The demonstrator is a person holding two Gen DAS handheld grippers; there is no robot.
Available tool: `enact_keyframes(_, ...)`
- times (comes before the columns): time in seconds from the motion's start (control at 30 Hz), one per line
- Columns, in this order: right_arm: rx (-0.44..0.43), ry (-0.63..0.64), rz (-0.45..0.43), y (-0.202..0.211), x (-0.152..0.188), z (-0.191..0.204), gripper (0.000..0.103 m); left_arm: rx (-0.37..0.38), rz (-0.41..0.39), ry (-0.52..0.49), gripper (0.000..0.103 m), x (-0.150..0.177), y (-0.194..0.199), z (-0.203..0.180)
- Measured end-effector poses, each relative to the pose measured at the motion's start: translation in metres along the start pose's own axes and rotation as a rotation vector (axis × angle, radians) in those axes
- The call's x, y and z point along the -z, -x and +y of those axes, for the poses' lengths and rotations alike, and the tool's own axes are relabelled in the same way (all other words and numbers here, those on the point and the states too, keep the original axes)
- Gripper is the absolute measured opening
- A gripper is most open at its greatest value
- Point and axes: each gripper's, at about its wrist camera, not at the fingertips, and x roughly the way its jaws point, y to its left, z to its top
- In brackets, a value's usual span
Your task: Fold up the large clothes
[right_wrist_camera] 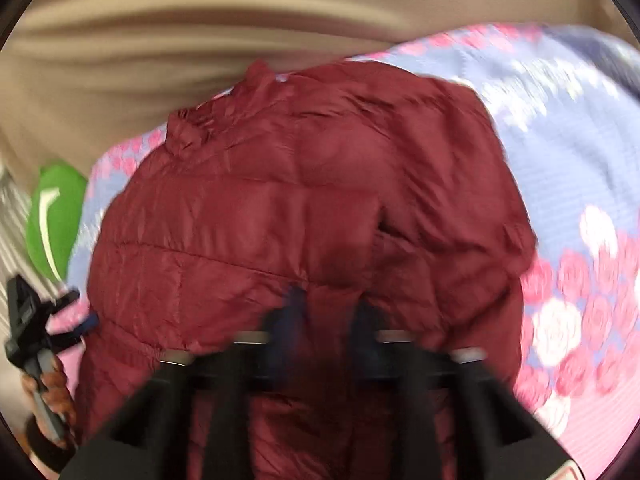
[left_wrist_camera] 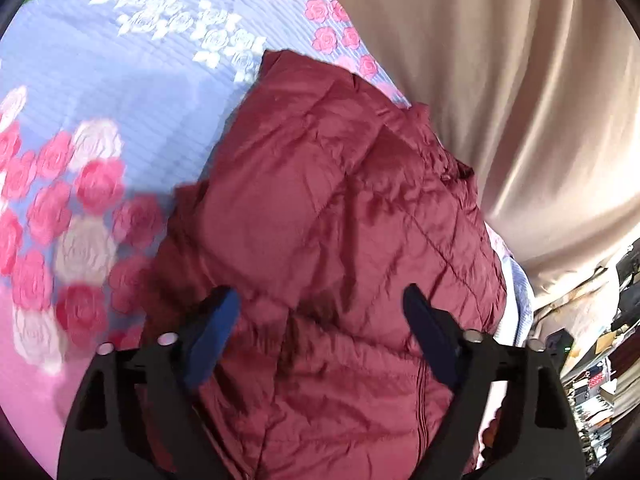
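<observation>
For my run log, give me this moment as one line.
left gripper: open over jacket | right gripper: blurred, state unclear | jacket on floral bedspread

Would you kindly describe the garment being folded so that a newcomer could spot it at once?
Start at the floral bedspread, lilac with pink and white roses, beside the beige curtain. On it, near the curtain-side edge, lies a dark red quilted puffer jacket. It is the only plain, shiny, stitched-panel item on the patterned spread.
</observation>
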Motion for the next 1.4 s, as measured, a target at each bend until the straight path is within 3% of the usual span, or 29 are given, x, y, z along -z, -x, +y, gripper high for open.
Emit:
enact_keyframes(0.07, 0.04, 0.071, -0.066, 0.014, -0.014, 0.021, 0.004, -0.044, -0.024, -0.019, 0.052, -0.011, -0.005, -0.005)
enact_keyframes(0.1, 0.045, 0.128, -0.14, 0.03, -0.024, 0.038, 0.004, -0.06, -0.033, -0.023, 0.045, -0.015, -0.004, -0.005)
enact_keyframes(0.17, -0.013, 0.219, -0.301, 0.067, -0.039, 0.064, 0.003, -0.122, -0.075, -0.078, 0.018, -0.023, -0.008, -0.018)
enact_keyframes(0.2, -0.084, 0.256, -0.407, 0.09, -0.043, 0.074, 0.002, -0.157, -0.086, -0.103, 0.015, -0.023, -0.011, -0.02)
enact_keyframes(0.27, -0.096, 0.267, -0.492, 0.099, -0.051, 0.075, 0.002, -0.224, -0.094, -0.143, 0.01, -0.021, -0.014, -0.014)
enact_keyframes(0.33, -0.04, 0.193, -0.415, 0.067, -0.059, 0.054, 0.002, -0.26, -0.079, -0.171, 0.009, -0.014, -0.025, -0.012)
enact_keyframes(0.4, 0.111, 0.119, -0.234, 0.001, -0.059, 0.022, 0.001, -0.29, -0.09, -0.208, 0.009, -0.005, -0.031, -0.013)
enact_keyframes(0.47, 0.144, 0.079, -0.133, -0.04, -0.046, 0.001, 0.001, -0.298, -0.098, -0.232, 0.01, -0.001, -0.03, -0.017)
enact_keyframes(0.53, 0.141, 0.089, -0.178, -0.033, -0.04, 0.007, 0.001, -0.33, -0.1, -0.258, 0.01, 0.001, -0.033, -0.018)
enact_keyframes(0.6, 0.079, 0.099, -0.258, -0.018, -0.04, 0.013, 0.001, -0.335, -0.103, -0.261, 0.01, 0.002, -0.033, -0.017)
enact_keyframes(0.67, 0.113, 0.084, -0.226, -0.019, -0.041, -0.007, 0.002, -0.322, -0.107, -0.256, 0.012, 0.002, -0.031, -0.016)
enact_keyframes(0.7, 0.108, 0.049, -0.16, -0.035, -0.04, -0.02, 0.001, -0.312, -0.108, -0.254, 0.012, 0.003, -0.03, -0.015)
enact_keyframes(0.73, 0.085, 0.021, -0.149, -0.039, -0.038, -0.027, 0.001, -0.309, -0.109, -0.253, 0.013, 0.004, -0.028, -0.014)
enact_keyframes(0.9, 0.132, -0.088, -0.19, -0.006, -0.038, -0.032, 0.013, -0.312, -0.11, -0.253, 0.013, 0.004, -0.029, -0.018)
enact_keyframes(0.93, 0.142, -0.093, -0.211, 0.005, -0.034, -0.028, 0.019, -0.313, -0.11, -0.253, 0.013, 0.004, -0.03, -0.018)
enact_keyframes(0.97, 0.139, -0.086, -0.231, 0.012, -0.035, -0.022, 0.019, -0.313, -0.11, -0.255, 0.013, 0.005, -0.029, -0.017)
enact_keyframes(1.1, 0.006, 0.135, -0.225, 0.024, -0.042, 0.06, 0.019, -0.318, -0.11, -0.258, 0.013, 0.003, -0.032, -0.018)
enact_keyframes(1.2, -0.095, 0.313, -0.139, -0.004, -0.036, 0.14, 0.019, -0.314, -0.109, -0.255, 0.013, 0.003, -0.032, -0.018)
enact_keyframes(1.27, -0.101, 0.396, -0.105, -0.031, -0.028, 0.18, 0.019, -0.307, -0.107, -0.248, 0.012, 0.002, -0.032, -0.016)
enact_keyframes(1.33, -0.103, 0.442, -0.076, -0.056, -0.021, 0.201, 0.019, -0.294, -0.105, -0.237, 0.012, 0.001, -0.032, -0.014)
enact_keyframes(1.4, -0.049, 0.477, -0.067, -0.079, -0.014, 0.204, 0.018, -0.283, -0.103, -0.231, 0.012, 0.0, -0.031, -0.012)
